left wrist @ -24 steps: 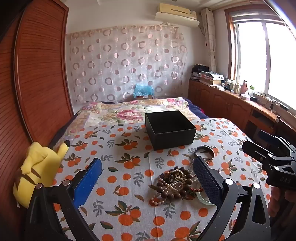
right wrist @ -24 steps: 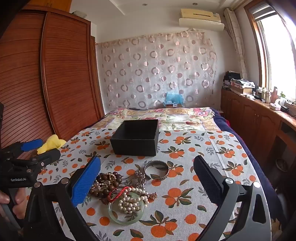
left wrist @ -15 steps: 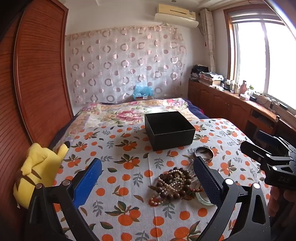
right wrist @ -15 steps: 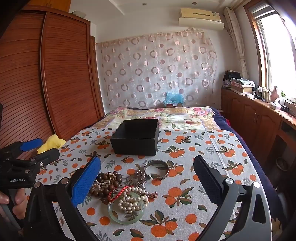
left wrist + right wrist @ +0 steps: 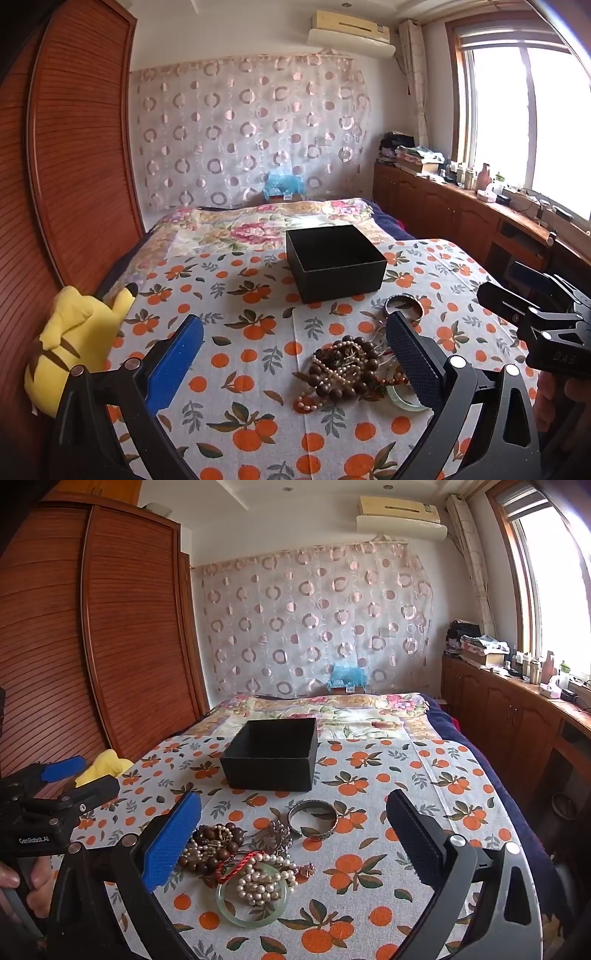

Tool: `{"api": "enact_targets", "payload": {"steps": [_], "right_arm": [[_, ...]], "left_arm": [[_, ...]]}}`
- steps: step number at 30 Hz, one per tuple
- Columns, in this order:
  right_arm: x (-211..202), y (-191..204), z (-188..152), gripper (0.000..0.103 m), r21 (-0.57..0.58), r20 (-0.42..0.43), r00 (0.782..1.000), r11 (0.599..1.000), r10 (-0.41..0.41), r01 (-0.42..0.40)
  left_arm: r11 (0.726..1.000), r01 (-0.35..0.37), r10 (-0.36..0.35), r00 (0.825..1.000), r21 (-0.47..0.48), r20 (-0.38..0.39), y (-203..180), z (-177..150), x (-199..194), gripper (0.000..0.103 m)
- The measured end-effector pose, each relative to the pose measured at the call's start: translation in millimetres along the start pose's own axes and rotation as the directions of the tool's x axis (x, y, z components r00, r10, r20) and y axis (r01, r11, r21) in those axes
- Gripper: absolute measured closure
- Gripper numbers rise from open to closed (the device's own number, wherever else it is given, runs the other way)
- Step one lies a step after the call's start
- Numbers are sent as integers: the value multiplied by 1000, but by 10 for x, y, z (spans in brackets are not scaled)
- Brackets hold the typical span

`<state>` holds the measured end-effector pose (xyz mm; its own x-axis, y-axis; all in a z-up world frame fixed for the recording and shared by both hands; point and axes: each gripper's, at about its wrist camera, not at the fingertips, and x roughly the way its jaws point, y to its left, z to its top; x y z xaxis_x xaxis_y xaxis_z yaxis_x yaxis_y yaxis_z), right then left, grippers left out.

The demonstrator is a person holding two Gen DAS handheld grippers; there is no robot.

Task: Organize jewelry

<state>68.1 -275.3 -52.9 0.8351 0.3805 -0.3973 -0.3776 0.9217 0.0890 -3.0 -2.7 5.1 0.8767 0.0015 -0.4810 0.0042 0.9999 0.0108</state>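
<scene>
Bedspread [image 5: 424, 775] with its orange print carries everything, and against the views from a moment ago almost nothing on it has shifted: only the cameras have crept a little forward and down, so the task is still at its very start.

Black box [image 5: 271, 758] sits open and apparently empty toward the middle of the bed, farther from the cameras than the rest. Nearer the foot edge lies the jewelry pile [image 5: 243, 864], untouched: a pale green bangle [image 5: 229, 904] at the near side with a pearl strand [image 5: 260, 884] heaped on it, dark wooden beads [image 5: 218, 845] to the left, and a metal bracelet [image 5: 313, 818] lying apart between pile and box.

Left claw [image 5: 295, 362] hangs above the bed with fingers spread wide, holding nothing; the right claw [image 5: 291, 843] is likewise wide apart and empty, framing the pile. Both look poised for a first pick, probably with the right one.
</scene>
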Motion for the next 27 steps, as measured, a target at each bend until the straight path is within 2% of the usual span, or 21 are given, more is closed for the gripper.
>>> {"api": "enact_targets", "payload": {"steps": [27], "right_arm": [[-14,-8,-12,2,4,2,1000,1000,3,-3]], "left_arm": [[1000,14,-14,1000,-2,9,-25,43,-36,8]]}}
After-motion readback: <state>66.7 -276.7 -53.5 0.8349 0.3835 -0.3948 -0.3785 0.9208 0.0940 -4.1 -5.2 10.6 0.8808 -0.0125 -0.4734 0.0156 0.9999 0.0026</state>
